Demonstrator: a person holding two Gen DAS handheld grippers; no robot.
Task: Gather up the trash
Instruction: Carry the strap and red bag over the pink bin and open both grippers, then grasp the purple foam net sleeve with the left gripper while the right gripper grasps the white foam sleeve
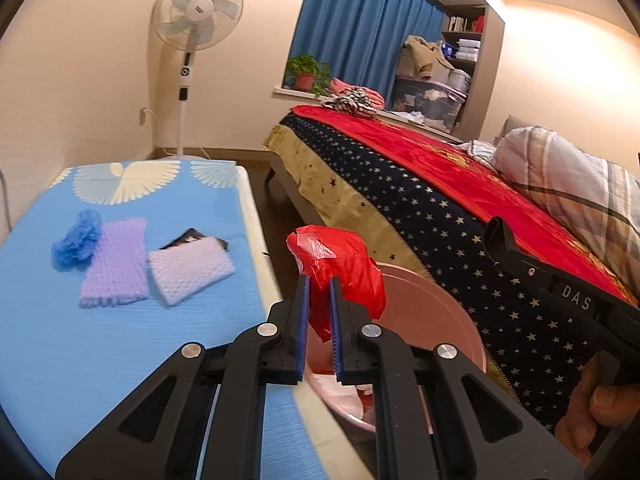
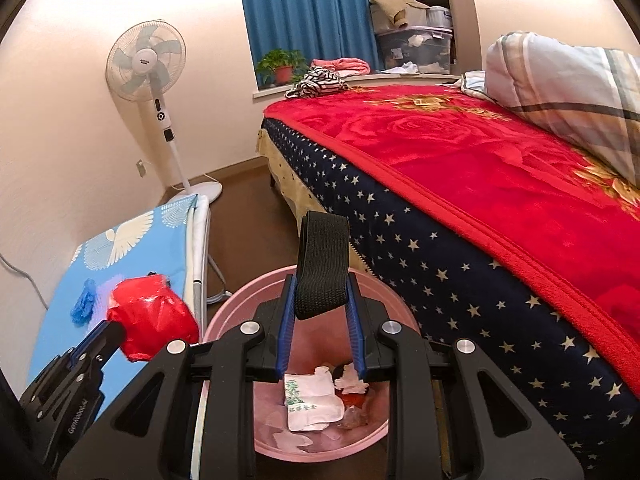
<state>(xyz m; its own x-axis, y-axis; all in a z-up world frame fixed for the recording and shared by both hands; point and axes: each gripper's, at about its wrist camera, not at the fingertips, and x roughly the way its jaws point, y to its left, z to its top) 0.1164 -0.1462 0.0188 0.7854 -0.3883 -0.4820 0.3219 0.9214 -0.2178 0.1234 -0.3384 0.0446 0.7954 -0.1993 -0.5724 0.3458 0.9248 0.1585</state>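
From my left wrist cam, the left gripper [image 1: 319,280] is pinching a crumpled red plastic bag [image 1: 340,268] right over the pink bin [image 1: 436,312], with blue, purple and white wrappers [image 1: 112,264] on the table [image 1: 80,352] around 10 o'clock. On the right cam, my right gripper [image 2: 320,280] is clamped on a black strap [image 2: 322,268] above that bin [image 2: 372,440], which has paper scraps [image 2: 312,404] in the bottom at 6 o'clock; the red bag [image 2: 154,316] sits at 9.

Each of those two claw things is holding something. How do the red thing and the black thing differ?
The red plastic bag in the left gripper is crumpled, shiny and bulky; the black elastic band in the right gripper is a flat, matte woven loop. The bag hangs by the basin's edge, the band directly above the pink basin. Both are clamped between blue pads.
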